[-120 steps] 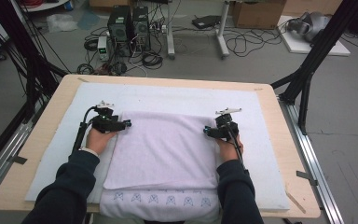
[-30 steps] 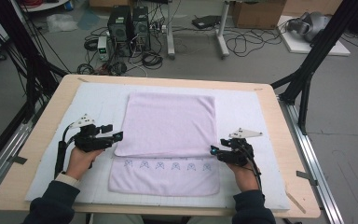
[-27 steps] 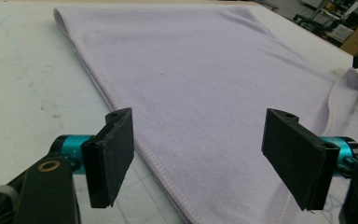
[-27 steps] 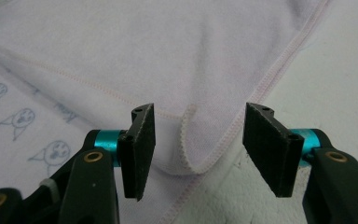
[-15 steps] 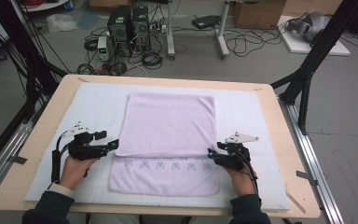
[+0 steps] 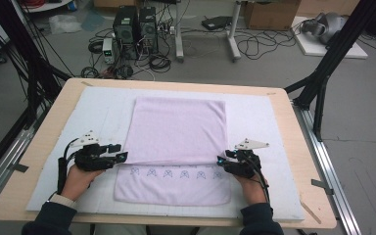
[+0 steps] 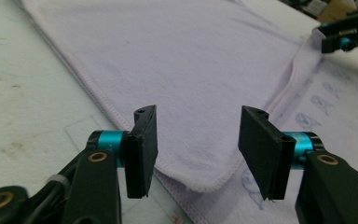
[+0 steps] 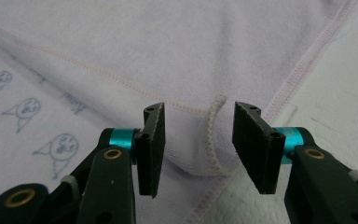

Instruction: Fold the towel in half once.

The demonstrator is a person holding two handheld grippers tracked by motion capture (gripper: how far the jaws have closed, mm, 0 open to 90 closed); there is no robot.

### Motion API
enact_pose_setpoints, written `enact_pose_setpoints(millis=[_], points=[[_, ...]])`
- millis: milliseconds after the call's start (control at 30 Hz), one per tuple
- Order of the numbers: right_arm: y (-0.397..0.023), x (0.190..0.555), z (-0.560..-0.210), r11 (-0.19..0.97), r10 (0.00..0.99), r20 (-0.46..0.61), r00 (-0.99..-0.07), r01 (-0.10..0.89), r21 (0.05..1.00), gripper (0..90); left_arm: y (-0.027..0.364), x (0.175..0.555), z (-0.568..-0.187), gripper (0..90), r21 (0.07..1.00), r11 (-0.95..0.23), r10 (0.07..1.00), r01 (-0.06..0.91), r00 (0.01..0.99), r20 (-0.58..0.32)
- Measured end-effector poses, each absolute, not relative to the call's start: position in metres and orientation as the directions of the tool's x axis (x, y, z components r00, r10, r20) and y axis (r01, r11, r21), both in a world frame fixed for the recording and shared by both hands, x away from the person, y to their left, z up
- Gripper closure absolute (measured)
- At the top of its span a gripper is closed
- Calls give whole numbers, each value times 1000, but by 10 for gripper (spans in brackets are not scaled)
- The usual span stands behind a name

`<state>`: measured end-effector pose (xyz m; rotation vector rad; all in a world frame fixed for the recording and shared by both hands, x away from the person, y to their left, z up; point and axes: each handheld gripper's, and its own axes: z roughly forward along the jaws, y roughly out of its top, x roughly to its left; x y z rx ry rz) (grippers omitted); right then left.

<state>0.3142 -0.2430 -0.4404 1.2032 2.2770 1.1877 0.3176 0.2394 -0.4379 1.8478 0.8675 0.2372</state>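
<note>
A lilac towel [image 6: 176,129] lies on the white mat [image 6: 259,122], its upper layer folded over a near strip printed with small figures [image 6: 176,173]. My left gripper [image 6: 119,156] rests at the fold's left near corner. In the left gripper view its jaws [image 7: 198,140] have just been closing and stand apart around that corner [image 7: 200,179] without touching it. My right gripper [image 6: 221,161] sits at the right near corner. Its jaws [image 8: 198,140] have also been closing and flank the curled hem [image 8: 212,135], with the pads off the cloth.
The mat covers most of a wooden table [image 6: 293,147] with metal rails along both sides. Black frame legs [image 6: 323,73] stand at the far corners. Computer towers [image 6: 134,24] and cables lie on the floor beyond. The right gripper [image 7: 345,35] also appears far off in the left gripper view.
Four seconds ago the towel hung over the near edge with both grippers mid-table. It now lies farther up, folded, with the grippers at its near corners. The left gripper has edged toward the towel.
</note>
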Motion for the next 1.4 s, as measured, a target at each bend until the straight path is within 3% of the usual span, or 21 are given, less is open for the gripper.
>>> enact_pose_setpoints(millis=[167, 367, 733, 833, 933, 1000, 1133, 1400], points=[[-242, 314, -440, 308, 789, 108, -605, 541, 782, 540, 234, 315, -437, 468, 866, -257, 612, 430, 766, -198], [-243, 313, -442, 309, 786, 116, -607, 549, 777, 597, 234, 313, -443, 482, 831, -348, 624, 435, 768, -140], [-245, 313, -442, 288, 788, 132, -602, 549, 785, 557, 224, 307, -446, 493, 825, -431, 590, 366, 806, -49], [-245, 313, -442, 291, 790, 132, -599, 555, 779, 566, 219, 307, -448, 558, 808, -468, 597, 357, 802, -8], [-245, 313, -443, 311, 792, 113, -600, 556, 771, 620, 216, 308, -449, 731, 797, -481, 628, 365, 778, 23], [-245, 313, -443, 321, 789, 110, -605, 557, 766, 735, 216, 309, -449, 848, 801, -470, 642, 370, 766, 23], [-247, 311, -443, 333, 784, 93, -614, 542, 771, 864, 218, 307, -445, 872, 824, -429, 644, 370, 765, -9], [-251, 301, -434, 317, 775, 93, -626, 511, 799, 871, 228, 297, -433, 871, 876, -320, 653, 362, 754, -73]])
